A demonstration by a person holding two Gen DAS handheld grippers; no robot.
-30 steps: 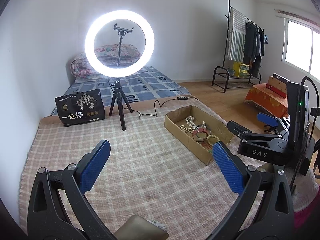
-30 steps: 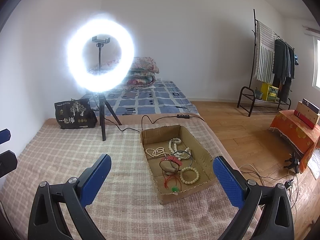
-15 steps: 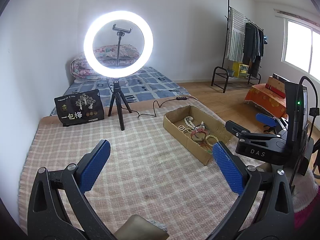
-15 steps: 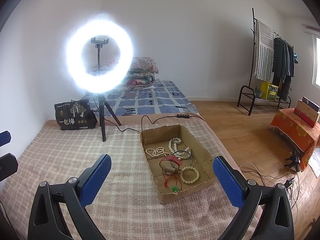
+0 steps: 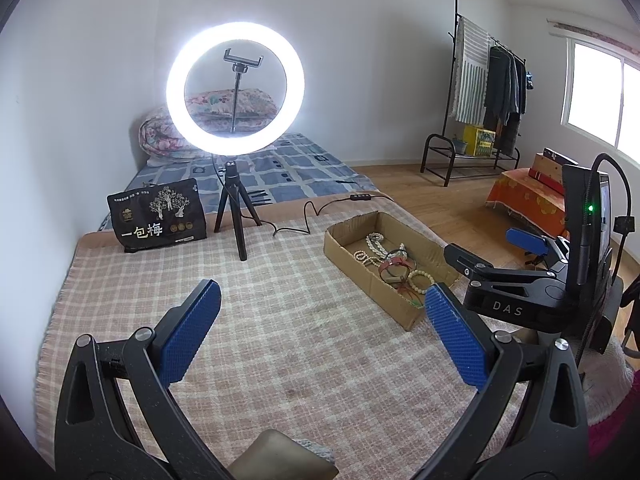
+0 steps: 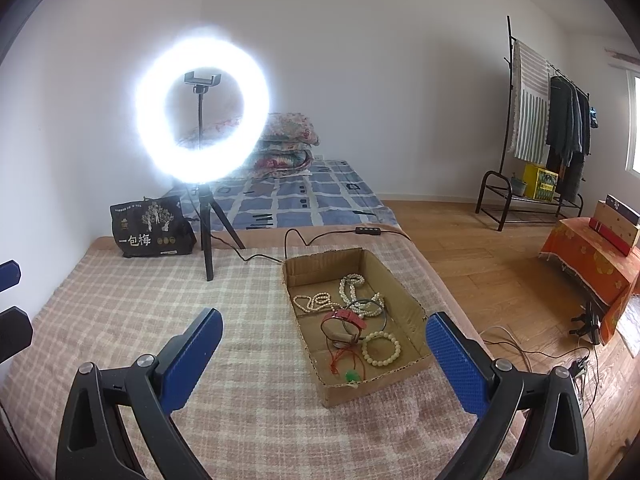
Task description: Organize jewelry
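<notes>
A shallow cardboard box [image 6: 310, 270] lies on the checked blanket, right of centre. Inside it are white bead necklaces [image 6: 352, 286], a red strap [image 6: 351, 317], a cream bead bracelet [image 6: 381, 348] and a red cord with a green bead [image 6: 351, 376]. The same box [image 5: 350, 258] shows in the left wrist view. My left gripper [image 5: 320, 332] hangs open above the blanket, left of the box, with nothing between its blue pads. My right gripper [image 6: 324, 356] is open too, just short of the box's near end. It appears as a black frame [image 5: 516, 276] beside the box.
A lit ring light on a small tripod [image 6: 206, 236] stands at the back of the blanket [image 6: 132, 320], its cable [image 6: 296, 240] running past the box. A black snack bag [image 6: 150, 232] leans at the back left. Beyond are a mattress, clothes rack and wooden floor.
Both views have shifted only slightly; the left gripper has drifted a little, so the box sits marginally further left. Both grippers stay open and nothing was picked up.
</notes>
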